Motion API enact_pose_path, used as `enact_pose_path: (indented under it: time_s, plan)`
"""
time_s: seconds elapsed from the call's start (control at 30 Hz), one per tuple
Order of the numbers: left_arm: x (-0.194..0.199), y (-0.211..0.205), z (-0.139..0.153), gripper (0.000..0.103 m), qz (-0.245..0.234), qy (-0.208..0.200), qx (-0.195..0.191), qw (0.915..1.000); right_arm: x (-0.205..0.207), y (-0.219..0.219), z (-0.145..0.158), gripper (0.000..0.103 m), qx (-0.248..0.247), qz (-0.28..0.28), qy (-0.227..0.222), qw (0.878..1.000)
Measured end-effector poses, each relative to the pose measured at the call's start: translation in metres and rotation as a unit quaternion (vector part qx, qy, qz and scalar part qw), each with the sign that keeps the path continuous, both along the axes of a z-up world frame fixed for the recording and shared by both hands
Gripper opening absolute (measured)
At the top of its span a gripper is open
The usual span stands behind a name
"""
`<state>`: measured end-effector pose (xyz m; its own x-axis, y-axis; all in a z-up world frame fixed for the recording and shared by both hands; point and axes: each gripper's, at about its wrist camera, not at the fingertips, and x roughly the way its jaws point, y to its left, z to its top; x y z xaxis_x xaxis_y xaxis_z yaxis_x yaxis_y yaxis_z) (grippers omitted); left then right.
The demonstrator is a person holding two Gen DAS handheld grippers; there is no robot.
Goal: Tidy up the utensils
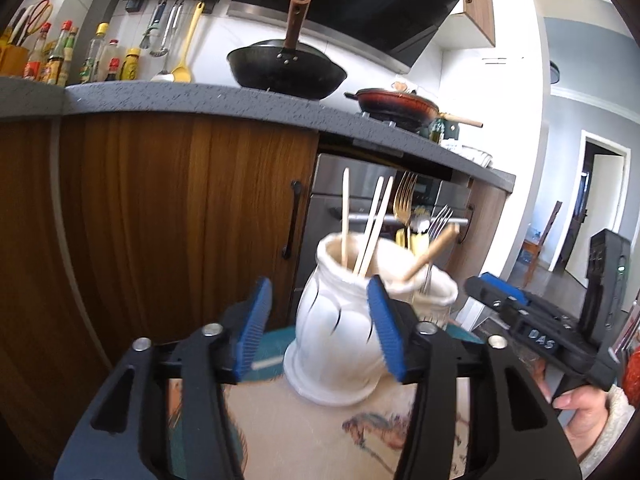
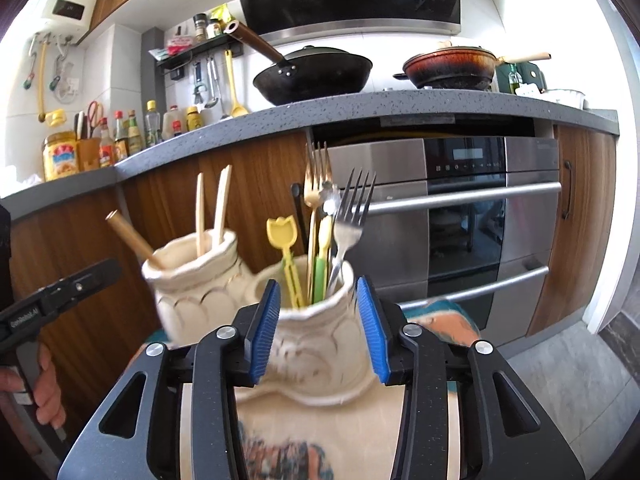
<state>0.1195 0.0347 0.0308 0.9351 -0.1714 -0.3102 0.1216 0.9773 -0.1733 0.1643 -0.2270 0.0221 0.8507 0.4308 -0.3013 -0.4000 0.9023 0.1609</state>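
Right now my left tongs [image 1: 320, 322] stand wide, one blue pad on each side of the near white jar [image 1: 336, 336], and I cannot tell whether either pad touches it. That jar stands upright on the table [image 1: 304, 436], mouth up, with three pale chopsticks [image 1: 370, 226] rising nearly vertical from it and a thicker wooden handle [image 1: 430, 254] leaning out toward my right tongs. Just beyond it, touching or nearly so, stands the second jar [image 1: 436, 300]. In the right wrist view my right tongs [image 2: 318, 330] are also spread wide around that second jar [image 2: 316, 344], pads alongside its neck; contact is blurred, so I cannot call it a hold. Its contents all point upward: a gold fork [image 2: 316, 184], a steel fork [image 2: 352, 216] tilted slightly to the right, a yellow tulip-topped pick [image 2: 286, 248] and a green stick [image 2: 320, 280]. The chopstick jar [image 2: 196, 280] sits just left of these tongs, close against the held-between jar, so sideways room there is tight. Open table shows only on my side of both jars. Beyond them the wooden cabinet doors [image 1: 168, 216] and the steel oven front [image 2: 472, 216] rise close behind, under a grey countertop [image 2: 360, 112] carrying a black wok [image 2: 316, 76].
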Motion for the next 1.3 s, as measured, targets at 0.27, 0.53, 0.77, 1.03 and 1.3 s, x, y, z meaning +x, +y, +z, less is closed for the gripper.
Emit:
enact_pose_path:
  time_s: [0.27,0.53,0.77,1.03,1.3]
  plan:
    - [-0.029,-0.013,-0.022,0.082,0.017,0.017,0.036,0.9990,-0.035,0.000,-0.008,0.066,-0.032,-0.002,-0.016,0.999]
    - [-0.052,-0.027,-0.027,0.097,0.042,-0.009,0.079,0.9959,-0.054,0.000,-0.007,0.089,-0.052,-0.008,-0.044,0.998]
    - [-0.056,-0.028,-0.035,0.097,0.051,-0.016,0.090,0.9945,-0.057,0.002,-0.011,0.096,-0.078,-0.013,-0.068,0.995]
    - [-0.057,-0.029,-0.035,0.097,0.047,-0.028,0.088,0.9946,-0.051,0.001,-0.016,0.097,-0.075,-0.015,-0.068,0.995]
    - [-0.056,-0.034,-0.036,0.097,0.049,-0.026,0.101,0.9934,-0.047,0.000,-0.017,0.097,-0.072,-0.017,-0.058,0.996]
